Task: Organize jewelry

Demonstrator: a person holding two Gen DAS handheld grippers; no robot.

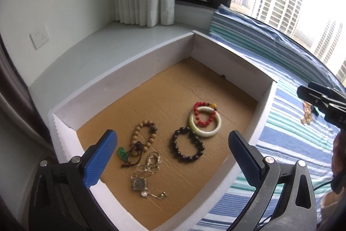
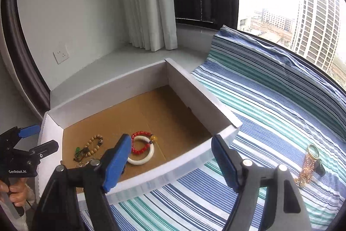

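Both hand-held grippers empty. Left hand-held gripper (image 1: 172,152) has its jaws spread wide over the near end of the box (image 1: 121,77); nothing between the pads. Right hand-held gripper (image 2: 170,160) is also parted and holds nothing, straddling the box's near right wall.

Jewelry already inside the box, all toward its near half: tan bead bracelet (image 1: 143,131), dark bead bracelet (image 1: 187,147), pale bangle (image 1: 205,125) with the red bead bracelet (image 1: 204,114) lying across it, and a silver chain with pendant (image 1: 144,174) nearest the front wall. One piece is left outside the box: a gold chain piece (image 2: 308,163) on the striped bedspread (image 2: 270,105), well to the right of the box.

Risks, as I judge them:
- The gold chain looks loose and draped; a shallow pinch could lift one strand only and let the rest trail or snag on the fabric.
- Pads could catch the bedspread along with the chain and drag the cloth.
- Carrying it over the box wall, a dangling end may hook the rim.
- Dropping it near the silver chain invites tangling; the far half of the box is bare.
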